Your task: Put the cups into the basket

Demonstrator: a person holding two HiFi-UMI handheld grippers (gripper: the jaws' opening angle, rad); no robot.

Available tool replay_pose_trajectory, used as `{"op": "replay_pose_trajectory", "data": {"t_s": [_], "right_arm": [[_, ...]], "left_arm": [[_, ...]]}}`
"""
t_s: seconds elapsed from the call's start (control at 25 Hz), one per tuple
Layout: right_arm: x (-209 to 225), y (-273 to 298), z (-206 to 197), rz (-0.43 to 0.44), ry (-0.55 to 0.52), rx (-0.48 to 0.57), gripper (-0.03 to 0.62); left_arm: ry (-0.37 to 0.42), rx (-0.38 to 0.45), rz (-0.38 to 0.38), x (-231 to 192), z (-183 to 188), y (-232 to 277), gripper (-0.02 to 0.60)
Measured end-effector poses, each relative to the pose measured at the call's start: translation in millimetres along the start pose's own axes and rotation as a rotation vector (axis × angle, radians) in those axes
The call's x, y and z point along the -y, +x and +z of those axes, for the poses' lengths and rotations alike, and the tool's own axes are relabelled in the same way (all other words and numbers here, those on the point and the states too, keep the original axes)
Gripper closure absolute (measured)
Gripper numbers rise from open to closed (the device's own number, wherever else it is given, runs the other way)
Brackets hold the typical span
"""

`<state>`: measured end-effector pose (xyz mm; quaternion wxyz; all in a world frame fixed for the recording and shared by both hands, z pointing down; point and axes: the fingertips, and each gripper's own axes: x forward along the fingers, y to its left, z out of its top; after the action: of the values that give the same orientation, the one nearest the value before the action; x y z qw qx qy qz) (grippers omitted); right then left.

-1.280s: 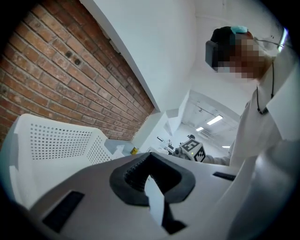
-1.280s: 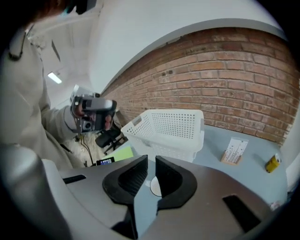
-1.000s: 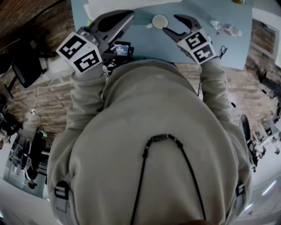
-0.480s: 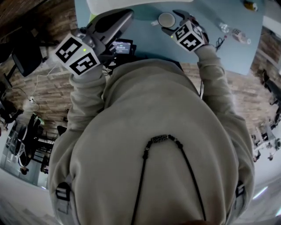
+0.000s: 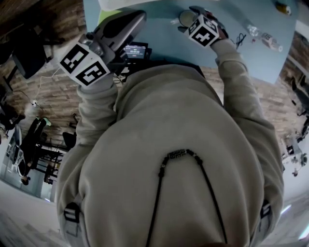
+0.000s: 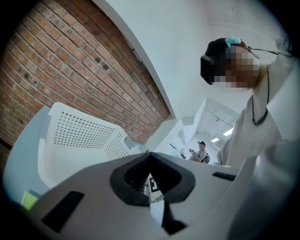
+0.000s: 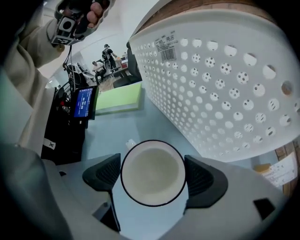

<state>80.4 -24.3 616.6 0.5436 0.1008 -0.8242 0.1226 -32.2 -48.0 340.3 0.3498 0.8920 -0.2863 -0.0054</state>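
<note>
Cup (image 7: 152, 172) between right gripper's (image 7: 153, 175) just-opened fingers (image 7: 202, 181)

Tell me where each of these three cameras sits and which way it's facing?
Head view: on the person's head, facing steeply down; shows their torso, both arms, the left gripper, the right gripper and the table.
Left gripper view: on the left gripper, facing nearly level past its shut jaws at the basket; their torso shows.
Right gripper view: on the right gripper, facing down at the cup between jaws that have just been opening; the left hand shows.
Shared: both gripper views show the basket.
</note>
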Motion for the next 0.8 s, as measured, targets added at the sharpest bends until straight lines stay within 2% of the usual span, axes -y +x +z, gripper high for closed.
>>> {"op": "replay_pose_trajectory", "data": {"t_s": [0.28, 0.6, 0.8], "right_arm": [[2.3, 15.0, -11.2, -0.007, -0.005, -0.056, 0.187], [4.1, 11.9, -10.6, -0.014, 0.004, -0.068, 0.187], [5.9, -5.0, -13.3, -0.029, 0.063, -0.049, 0.187]], "left_arm": [[-0.004, -0.010, 0.009, -3.4, -5.6, -1.3, 0.584], [0.009, -0.010, -0.003, -1.2, -2.3, -0.4, 0.584], [0.026, -0.010, -0.021, 6.1, 3.9, 1.4, 0.584]]}}
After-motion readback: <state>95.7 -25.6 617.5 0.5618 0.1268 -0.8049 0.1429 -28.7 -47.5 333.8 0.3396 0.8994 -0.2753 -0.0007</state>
